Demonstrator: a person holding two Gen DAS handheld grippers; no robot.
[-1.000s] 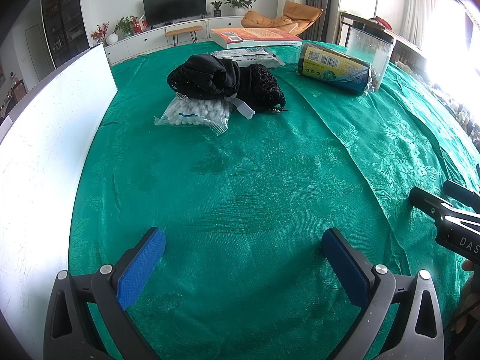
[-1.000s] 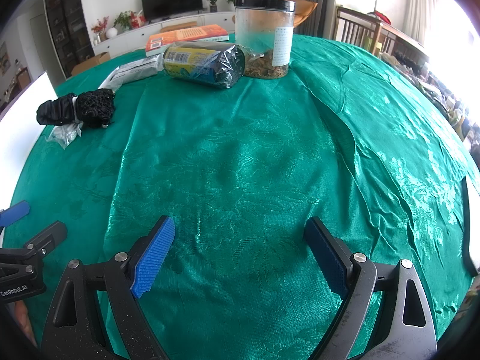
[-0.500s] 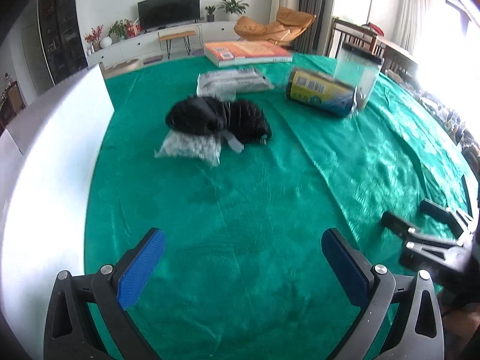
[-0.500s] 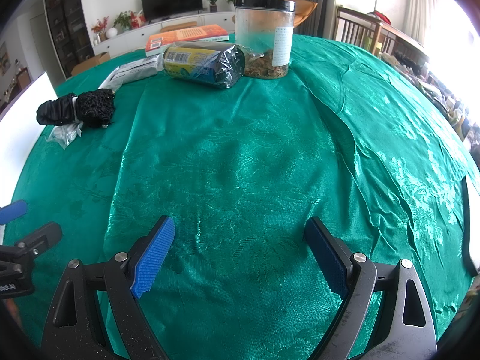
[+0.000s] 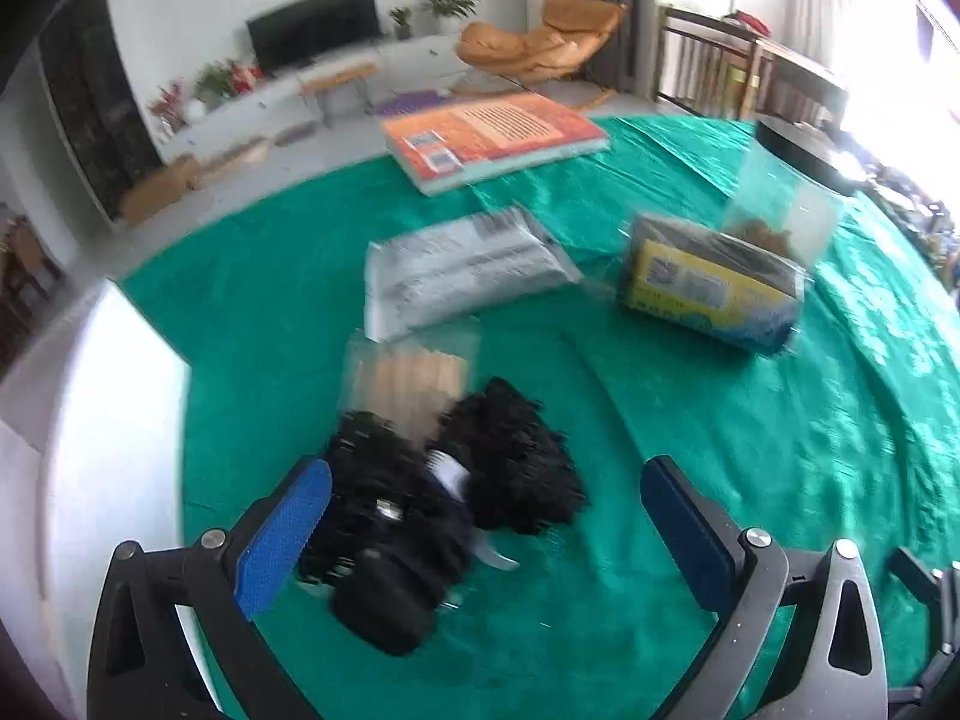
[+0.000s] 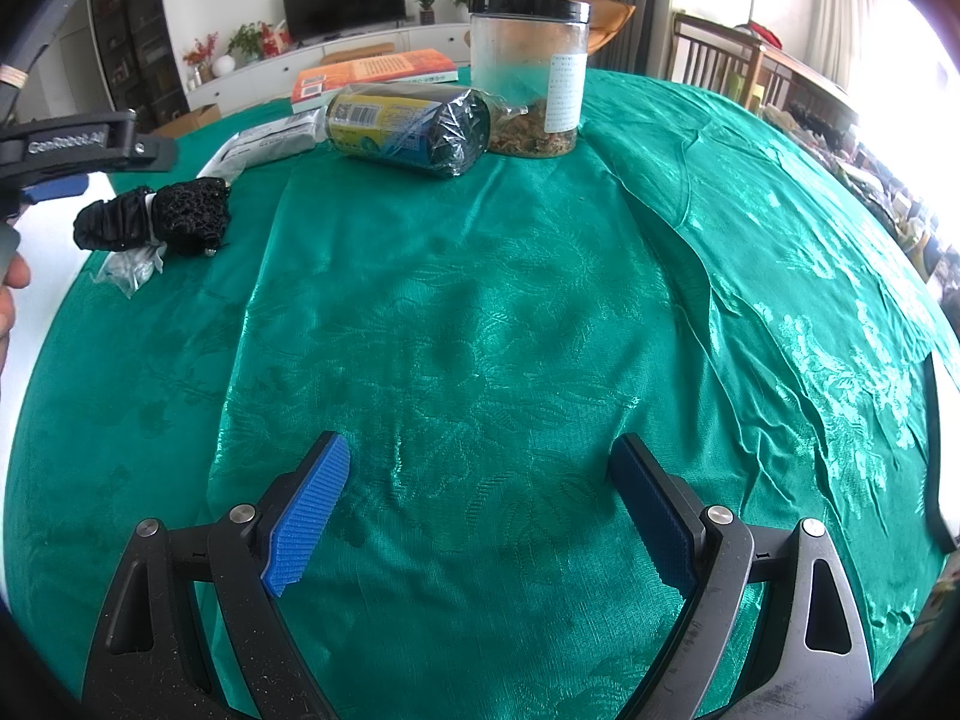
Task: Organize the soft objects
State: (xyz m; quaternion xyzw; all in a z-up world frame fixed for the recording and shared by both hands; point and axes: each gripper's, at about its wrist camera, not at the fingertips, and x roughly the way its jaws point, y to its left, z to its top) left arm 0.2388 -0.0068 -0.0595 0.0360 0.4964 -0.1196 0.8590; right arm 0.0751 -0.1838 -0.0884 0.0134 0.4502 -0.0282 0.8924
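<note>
A black mesh bundle (image 5: pixel 444 498) with a white band lies on the green tablecloth (image 5: pixel 780 450), resting on a clear bag of white balls (image 6: pixel 129 267). My left gripper (image 5: pixel 486 534) is open, just above and around the bundle, not touching it. The bundle also shows in the right wrist view (image 6: pixel 159 222), far left, with the left gripper's body (image 6: pixel 78 147) above it. My right gripper (image 6: pixel 480 516) is open and empty over bare cloth near the table's front.
A grey packet (image 5: pixel 462 270), a yellow and blue wrapped roll (image 5: pixel 714 288), a clear jar with a black lid (image 6: pixel 528 72) and an orange book (image 5: pixel 492 135) lie further back. A white board (image 5: pixel 102 420) stands along the left edge.
My left gripper has moved forward and up over the black bundle, which now sits between its fingers. The view is blurred from motion. The right gripper has not moved.
</note>
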